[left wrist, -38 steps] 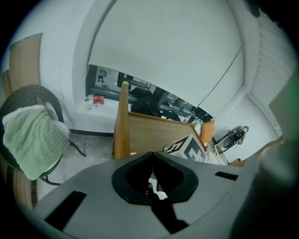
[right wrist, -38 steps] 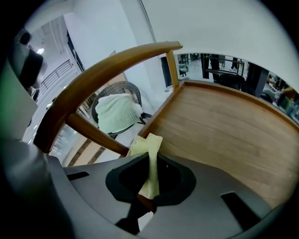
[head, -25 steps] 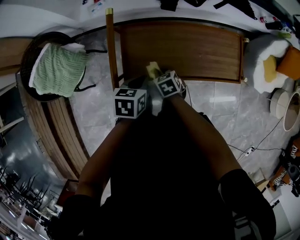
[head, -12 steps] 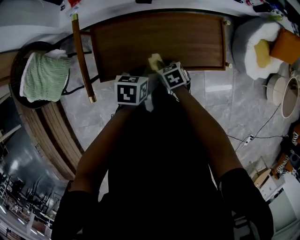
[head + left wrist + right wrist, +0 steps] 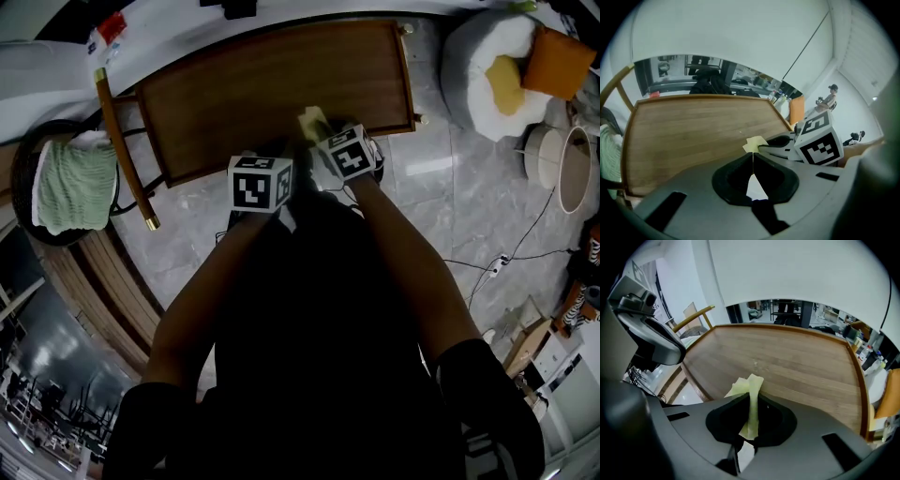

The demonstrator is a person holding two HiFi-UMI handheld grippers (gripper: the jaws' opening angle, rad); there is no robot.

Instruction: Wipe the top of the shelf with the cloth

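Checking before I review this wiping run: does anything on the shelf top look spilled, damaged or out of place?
Nothing stands out. The wooden shelf top looks bare, with no spill. The yellow cloth is pinched, bunched, in the right gripper near the shelf's front edge; the left gripper is shut and empty.

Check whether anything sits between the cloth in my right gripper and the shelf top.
Nothing visible does. The cloth, clamped in the right gripper, is at the near edge of the shelf top, and the wood ahead is bare. The left gripper, shut and empty, sits off to the side.
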